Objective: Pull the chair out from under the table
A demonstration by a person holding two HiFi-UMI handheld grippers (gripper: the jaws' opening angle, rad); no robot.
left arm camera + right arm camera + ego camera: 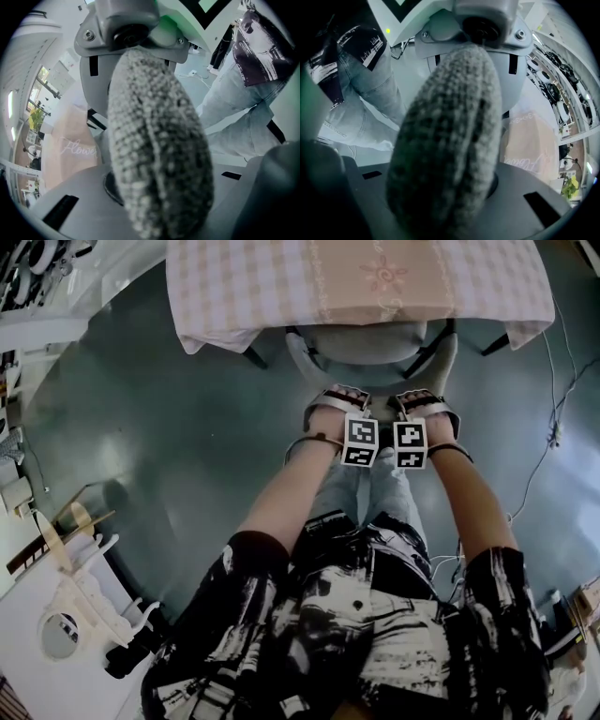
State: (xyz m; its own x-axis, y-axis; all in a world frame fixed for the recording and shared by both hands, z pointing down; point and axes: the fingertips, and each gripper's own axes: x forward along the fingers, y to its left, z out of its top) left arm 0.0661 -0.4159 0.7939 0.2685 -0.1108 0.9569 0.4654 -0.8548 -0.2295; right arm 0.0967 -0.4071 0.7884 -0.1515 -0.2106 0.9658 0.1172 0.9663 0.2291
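A grey chair (361, 343) stands with its seat half under a table (281, 287) that is covered by a pink checked cloth. Its backrest faces me. My left gripper (336, 397) and my right gripper (420, 399) sit side by side on the backrest's top edge, both pointing steeply down. In the left gripper view the backrest's grey knitted padding (159, 159) fills the gap between the jaws. The right gripper view shows the same padding (445, 140) clamped between its jaws. Both grippers are shut on the backrest.
Dark grey-green floor (178, 427) spreads to the left of the chair. A white cabinet with wooden items (66, 606) stands at the lower left. Cables (555, 427) trail on the floor to the right. The person's jeans-clad legs (366, 488) stand right behind the chair.
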